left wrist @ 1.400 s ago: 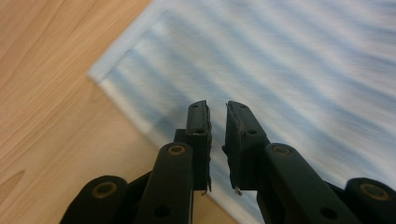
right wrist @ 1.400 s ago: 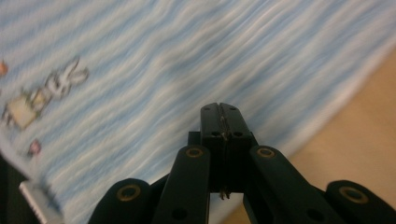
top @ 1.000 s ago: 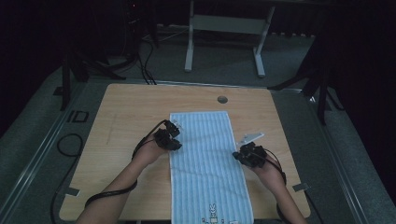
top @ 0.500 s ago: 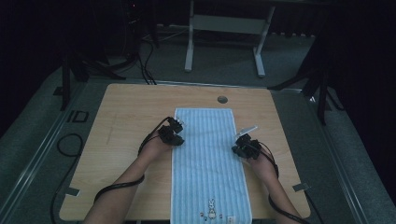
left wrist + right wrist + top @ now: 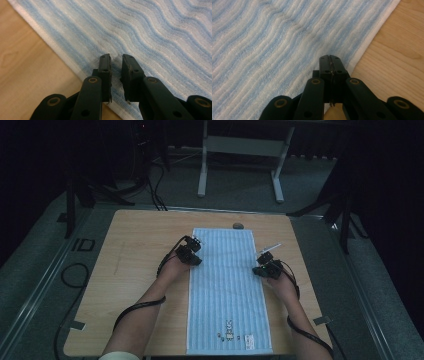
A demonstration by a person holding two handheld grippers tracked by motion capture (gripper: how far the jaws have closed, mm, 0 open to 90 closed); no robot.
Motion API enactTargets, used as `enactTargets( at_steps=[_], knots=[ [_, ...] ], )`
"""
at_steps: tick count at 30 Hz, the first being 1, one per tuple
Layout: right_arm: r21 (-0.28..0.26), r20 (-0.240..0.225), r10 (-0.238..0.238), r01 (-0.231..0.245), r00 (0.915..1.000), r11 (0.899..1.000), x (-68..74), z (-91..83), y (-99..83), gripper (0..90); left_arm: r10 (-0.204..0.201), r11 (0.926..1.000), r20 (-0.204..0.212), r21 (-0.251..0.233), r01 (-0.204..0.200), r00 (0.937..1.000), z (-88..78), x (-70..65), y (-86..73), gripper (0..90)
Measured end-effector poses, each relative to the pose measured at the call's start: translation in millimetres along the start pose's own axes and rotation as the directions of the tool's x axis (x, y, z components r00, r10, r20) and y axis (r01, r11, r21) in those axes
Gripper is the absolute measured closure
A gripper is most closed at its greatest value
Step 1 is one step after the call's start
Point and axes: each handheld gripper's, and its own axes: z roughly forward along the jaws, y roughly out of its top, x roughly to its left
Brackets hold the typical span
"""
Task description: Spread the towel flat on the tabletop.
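Blue striped towel (image 5: 227,290) spread flat along the counter (image 5: 125,270) from 12 to 6 o'clock. Left gripper (image 5: 115,62) at the towel's 9 o'clock edge, jaws narrowly parted over the cloth. Right gripper (image 5: 330,62) at the 3 o'clock edge, jaws pressed together, nothing visibly pinched.

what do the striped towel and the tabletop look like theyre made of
The towel looks like soft woven cotton terry or waffle cloth: a matte, fuzzy, ribbed surface with wavy light-blue and white stripes and a plain white hem. The tabletop looks like pale wood or wood-look laminate: a smooth surface with faint grain lines and a knot-like mark. Which of the two it is can't be told.
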Motion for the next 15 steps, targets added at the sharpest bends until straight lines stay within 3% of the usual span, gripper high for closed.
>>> enactTargets(
  at_steps=[4,6,8,10,12,15],
  knots=[
    [0.013,-0.007,0.015,-0.015,0.9999,1.000,-4.6,0.0,2.5,87.9,0.000,0.9998,-0.027,0.019,0.000,0.9996,-1.5,-0.5,4.3,74.3],
    [0.009,0.006,0.000,0.000,1.0000,1.000,-3.6,-3.6,3.0,86.8,0.007,1.0000,-0.012,0.002,-0.007,0.9999,-8.0,-2.2,2.2,72.4],
    [-0.011,0.005,0.013,-0.013,0.9999,1.000,-5.9,-9.2,2.1,82.9,0.016,0.9999,-0.021,-0.002,-0.016,0.9997,-15.3,-3.7,-2.7,65.5],
    [-0.009,0.009,0.030,-0.030,0.9995,1.000,-10.1,-12.1,1.5,78.4,-0.010,0.9998,0.003,-0.020,0.010,0.9999,-22.5,-2.6,-9.8,57.6],
    [-0.007,0.014,0.031,-0.031,0.9994,0.999,-13.1,-14.8,2.2,75.0,-0.020,0.9997,-0.001,-0.013,0.020,0.9998,-26.8,-2.8,-15.5,47.3],
    [0.003,0.014,0.021,-0.021,0.9997,1.000,-12.9,-16.8,4.5,72.6,-0.009,0.9993,0.029,-0.037,0.010,0.9995,-32.1,-6.3,-24.0,46.2]
  ],
)
